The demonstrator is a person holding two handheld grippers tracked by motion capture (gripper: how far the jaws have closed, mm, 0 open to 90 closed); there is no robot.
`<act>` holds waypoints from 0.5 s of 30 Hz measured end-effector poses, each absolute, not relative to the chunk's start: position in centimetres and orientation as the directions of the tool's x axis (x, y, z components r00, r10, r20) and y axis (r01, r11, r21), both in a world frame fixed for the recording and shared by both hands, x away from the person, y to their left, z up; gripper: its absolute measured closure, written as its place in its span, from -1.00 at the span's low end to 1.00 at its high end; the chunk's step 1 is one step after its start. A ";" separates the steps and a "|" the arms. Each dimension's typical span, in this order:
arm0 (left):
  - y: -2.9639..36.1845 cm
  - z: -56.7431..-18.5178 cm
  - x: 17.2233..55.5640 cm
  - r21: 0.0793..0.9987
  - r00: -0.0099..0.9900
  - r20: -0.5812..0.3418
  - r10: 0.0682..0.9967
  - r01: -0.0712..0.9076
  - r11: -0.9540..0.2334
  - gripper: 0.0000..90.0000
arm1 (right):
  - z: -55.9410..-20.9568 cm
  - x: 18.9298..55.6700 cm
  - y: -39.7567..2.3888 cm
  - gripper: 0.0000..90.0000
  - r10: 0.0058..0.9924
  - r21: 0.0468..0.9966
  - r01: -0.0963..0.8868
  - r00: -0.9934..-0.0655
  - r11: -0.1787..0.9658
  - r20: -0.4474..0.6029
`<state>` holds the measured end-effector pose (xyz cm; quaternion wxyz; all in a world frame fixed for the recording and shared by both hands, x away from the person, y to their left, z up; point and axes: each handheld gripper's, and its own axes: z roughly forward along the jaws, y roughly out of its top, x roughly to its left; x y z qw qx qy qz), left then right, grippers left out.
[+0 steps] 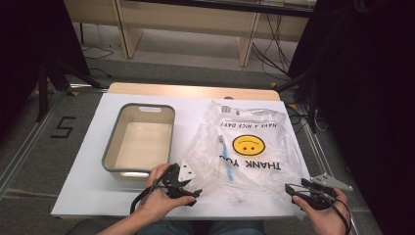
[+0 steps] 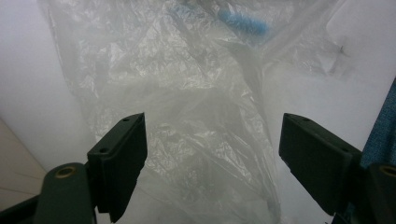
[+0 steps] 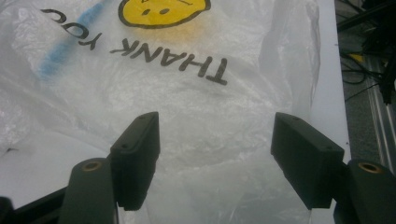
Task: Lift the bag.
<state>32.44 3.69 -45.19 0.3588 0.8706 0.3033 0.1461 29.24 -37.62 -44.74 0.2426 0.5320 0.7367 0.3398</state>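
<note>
The plastic bag [image 1: 247, 147] lies flat on the counter [image 1: 88, 191] just right of the bin [image 1: 139, 139]. Left claw [image 1: 195, 193] and right claw [image 1: 289, 188], both released, flank its near edge, probably to open it.

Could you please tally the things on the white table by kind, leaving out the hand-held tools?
Clear plastic bag, printed with a smiley face: 1
Blue toothbrush, inside the bag: 1
Grey-rimmed tub: 1
Total: 3
</note>
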 end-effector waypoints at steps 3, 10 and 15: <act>3.7 -45.4 32.5 0.703 0.771 0.039 0.635 0.431 -0.566 -0.48 | -44.9 29.0 -37.6 -0.27 0.943 0.751 0.624 -0.333 0.214 0.007; 3.4 -46.0 32.5 0.670 0.772 0.049 0.633 0.445 -0.594 -0.47 | -44.9 28.3 -37.5 -0.33 0.937 0.732 0.638 -0.349 0.237 0.002; 3.5 -46.3 32.3 0.657 0.770 0.052 0.636 0.453 -0.603 -0.44 | -45.2 27.8 -37.6 -0.43 0.941 0.710 0.655 -0.337 0.257 -0.029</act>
